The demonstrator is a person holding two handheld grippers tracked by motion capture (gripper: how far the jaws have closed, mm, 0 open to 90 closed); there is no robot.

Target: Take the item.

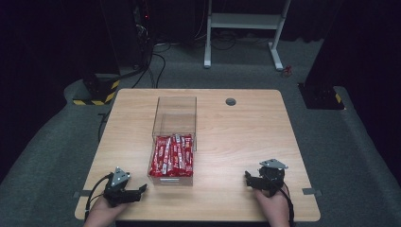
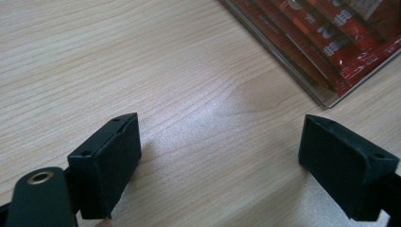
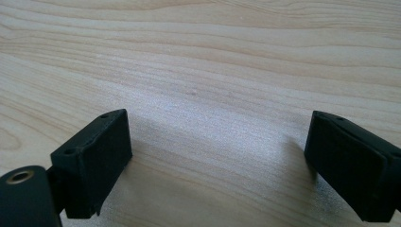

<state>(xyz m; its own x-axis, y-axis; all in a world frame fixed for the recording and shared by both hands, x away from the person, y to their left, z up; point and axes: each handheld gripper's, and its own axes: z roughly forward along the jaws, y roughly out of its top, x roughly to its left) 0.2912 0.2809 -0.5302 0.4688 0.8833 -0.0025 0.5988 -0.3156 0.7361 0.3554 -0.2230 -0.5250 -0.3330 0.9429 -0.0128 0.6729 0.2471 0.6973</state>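
A clear plastic box (image 1: 173, 124) stands in the middle of the wooden table (image 1: 236, 137), its near half packed with several red snack packets (image 1: 172, 154). My left gripper (image 1: 140, 190) rests near the front left edge, pointing right toward the box, jaws wide apart over bare wood. In the left gripper view the left gripper (image 2: 220, 161) is open and the corner of the box with red packets (image 2: 326, 38) lies at the upper right. My right gripper (image 1: 247, 178) sits at the front right, pointing left. The right gripper (image 3: 217, 161) is open with only wood between its fingers.
A round cable hole (image 1: 231, 101) is in the table's far side. Beyond the table stand a white desk frame (image 1: 243, 28) and dark equipment with yellow-black striped bases (image 1: 94, 92). Bare wood lies between the box and each gripper.
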